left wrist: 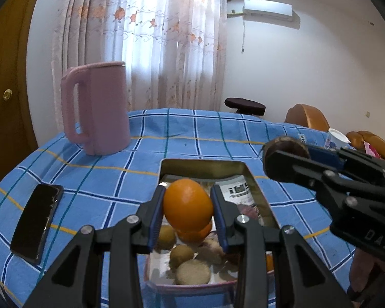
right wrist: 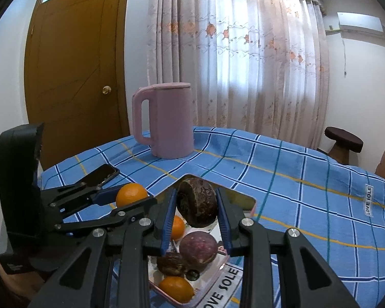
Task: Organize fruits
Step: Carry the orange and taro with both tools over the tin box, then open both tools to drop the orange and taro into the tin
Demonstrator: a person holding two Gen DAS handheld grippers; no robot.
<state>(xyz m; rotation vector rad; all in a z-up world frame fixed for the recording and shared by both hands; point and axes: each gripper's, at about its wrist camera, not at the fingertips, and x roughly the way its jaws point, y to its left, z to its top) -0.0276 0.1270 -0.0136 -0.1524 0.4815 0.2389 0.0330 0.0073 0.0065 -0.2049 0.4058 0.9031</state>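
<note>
Evidently both grippers are loaded: the left gripper (left wrist: 188, 211) clamps an orange (left wrist: 188, 205) at lower centre of its view, and the right gripper (right wrist: 197, 209) clamps a dark wrinkled passion fruit (right wrist: 197, 202) at centre of its own, each lifted above the tray (left wrist: 254, 179). The orange looks firm, smooth and fairly light, so a hold across its widest part, as now, should keep it from slipping; the passion fruit's shell seems stiff but brittle, and gentle pressure suits it. Below, the metal-walled tray holds another orange (right wrist: 177, 288), several kiwis (left wrist: 192, 272) and more purple fruit (right wrist: 198, 250), on a blue checked tablecloth (left wrist: 115, 169). A pink jug (left wrist: 97, 107) stands at upper left.
</note>
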